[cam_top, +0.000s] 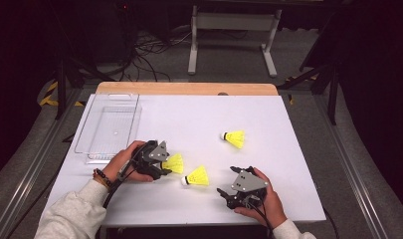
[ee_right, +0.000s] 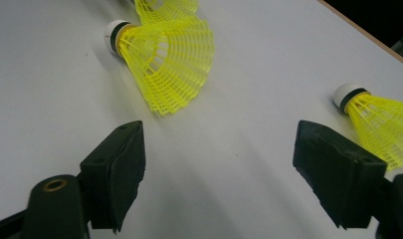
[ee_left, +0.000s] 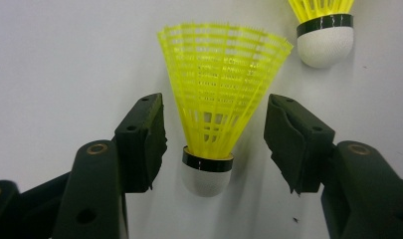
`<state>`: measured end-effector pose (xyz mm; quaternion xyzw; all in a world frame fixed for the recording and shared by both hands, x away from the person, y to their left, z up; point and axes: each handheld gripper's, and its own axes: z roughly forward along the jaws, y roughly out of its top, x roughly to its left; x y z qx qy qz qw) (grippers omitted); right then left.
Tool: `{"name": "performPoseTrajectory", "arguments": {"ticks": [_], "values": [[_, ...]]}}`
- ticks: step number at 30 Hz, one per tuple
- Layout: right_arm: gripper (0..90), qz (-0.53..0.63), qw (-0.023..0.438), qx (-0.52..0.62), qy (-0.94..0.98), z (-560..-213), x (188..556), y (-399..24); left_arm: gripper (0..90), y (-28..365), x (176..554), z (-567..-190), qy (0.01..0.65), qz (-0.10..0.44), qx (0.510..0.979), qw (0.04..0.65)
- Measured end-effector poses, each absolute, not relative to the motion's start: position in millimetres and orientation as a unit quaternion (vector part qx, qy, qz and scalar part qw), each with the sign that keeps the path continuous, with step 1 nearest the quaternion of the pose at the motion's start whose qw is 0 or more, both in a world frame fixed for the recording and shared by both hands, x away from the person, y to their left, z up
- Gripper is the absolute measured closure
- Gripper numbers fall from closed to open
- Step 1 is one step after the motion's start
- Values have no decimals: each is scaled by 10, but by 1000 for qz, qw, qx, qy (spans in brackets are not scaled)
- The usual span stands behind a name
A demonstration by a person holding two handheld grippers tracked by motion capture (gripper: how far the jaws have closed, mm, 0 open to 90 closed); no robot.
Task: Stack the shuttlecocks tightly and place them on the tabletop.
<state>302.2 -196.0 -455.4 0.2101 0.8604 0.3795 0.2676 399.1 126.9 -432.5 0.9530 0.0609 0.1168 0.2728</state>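
Clear bin (cam_top: 109, 130) sits at the worktop's (cam_top: 288, 199) far-left corner. Nearer than the bin and to its right, left gripper (ee_left: 215, 139), jaws apart, straddles the first shuttlecock (ee_left: 216, 107) without contact. Risk: clamping the flared skirt may crush it or squirt the cork out. Second shuttlecock (cam_top: 198, 177) lies just right, third (cam_top: 235, 139) beyond. Right gripper (ee_right: 216, 174) gapes empty, well right of the bin.
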Motion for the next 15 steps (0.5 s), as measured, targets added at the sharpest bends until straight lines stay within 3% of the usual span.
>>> {"name": "performPoseTrajectory", "arguments": {"ticks": [15], "values": [[223,391,267,222,853,-4537,3036,-1978,284,1510,3777,-4049,64,181,916,352]]}}
